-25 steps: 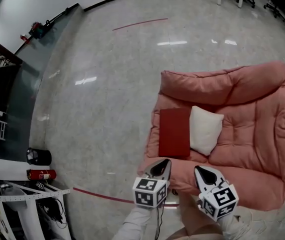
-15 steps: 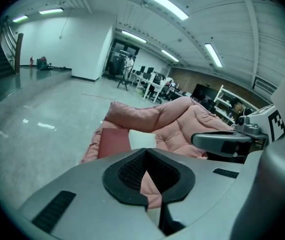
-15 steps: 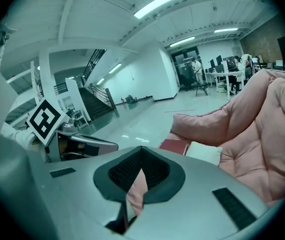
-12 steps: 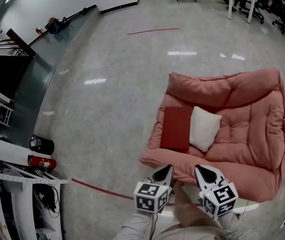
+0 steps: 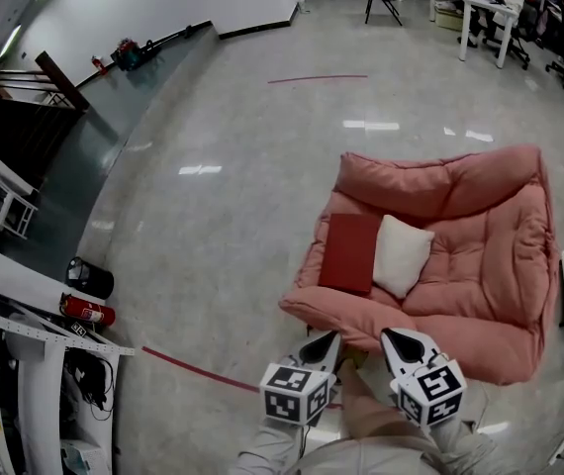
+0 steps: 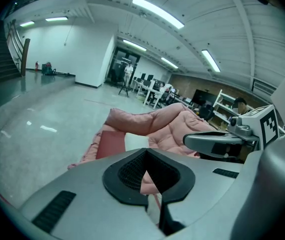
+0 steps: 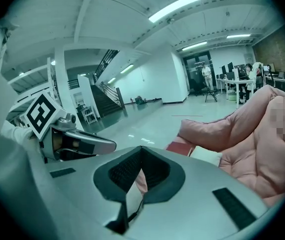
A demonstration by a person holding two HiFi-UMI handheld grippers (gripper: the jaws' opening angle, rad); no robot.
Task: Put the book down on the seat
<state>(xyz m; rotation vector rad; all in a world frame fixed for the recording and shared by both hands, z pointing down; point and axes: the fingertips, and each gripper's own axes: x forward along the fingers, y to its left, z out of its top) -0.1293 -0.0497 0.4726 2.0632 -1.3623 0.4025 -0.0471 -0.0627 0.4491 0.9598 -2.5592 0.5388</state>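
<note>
My left gripper (image 5: 320,346) has just finished closing, jaws together on nothing. My right gripper (image 5: 399,344) is pinched shut too, empty. I've stepped back, so both sit farther from the pink padded fabric seat (image 5: 480,295) than a second ago. The flat dark-red rectangular book (image 5: 351,253) lies on the seat at my 12 o'clock, at 9 o'clock of the white square pillow (image 5: 402,255) and touching it. Book is down and hasn't shifted, so I judge the task done.

L tongs (image 5: 322,344) shut, empty; R tongs (image 5: 401,342) same; side by side
</note>
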